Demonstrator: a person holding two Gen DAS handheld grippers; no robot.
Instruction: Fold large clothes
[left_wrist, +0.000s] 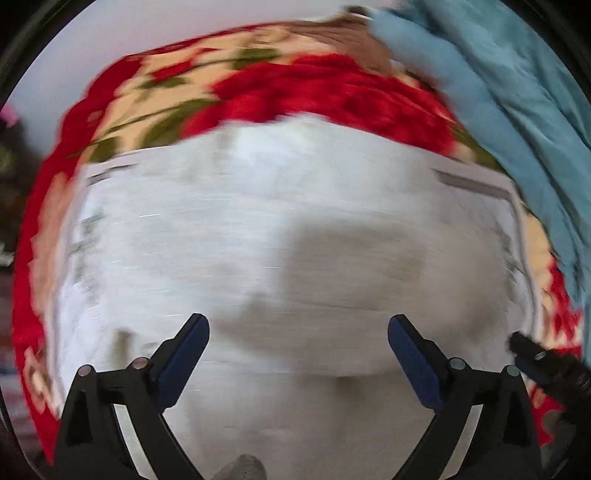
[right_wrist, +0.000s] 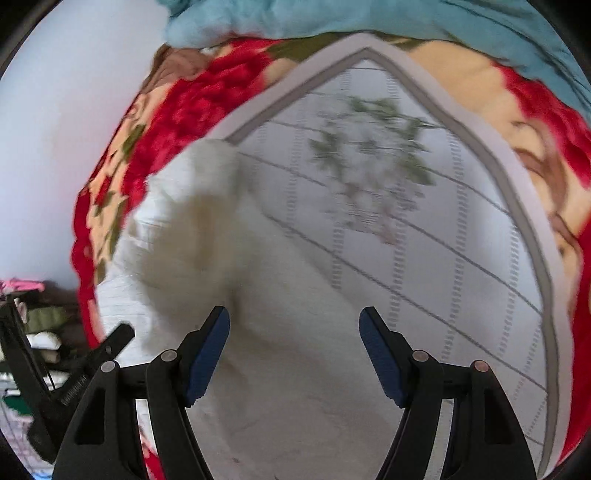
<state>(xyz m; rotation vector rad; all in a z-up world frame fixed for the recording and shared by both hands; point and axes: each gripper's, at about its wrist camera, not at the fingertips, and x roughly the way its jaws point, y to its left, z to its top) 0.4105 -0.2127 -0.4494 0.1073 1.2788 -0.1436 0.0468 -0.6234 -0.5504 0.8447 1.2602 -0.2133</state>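
A large white garment (left_wrist: 295, 236) lies spread on a white mat over a red floral blanket. In the right wrist view the garment (right_wrist: 236, 280) covers the mat's left part. My left gripper (left_wrist: 298, 332) is open and empty, just above the garment's near part. My right gripper (right_wrist: 294, 328) is open and empty over the garment's right edge. The right gripper's tip (left_wrist: 532, 350) shows at the right edge of the left wrist view, and the left gripper's body (right_wrist: 74, 373) shows at the lower left of the right wrist view. Both views are motion-blurred.
The white mat (right_wrist: 424, 229) has grey grid lines, a leaf print and a grey border. The red floral blanket (left_wrist: 295, 88) lies under it. A light blue cloth (left_wrist: 517, 92) is heaped at the far right. Piled clothes (right_wrist: 40, 317) sit beyond the bed's left edge.
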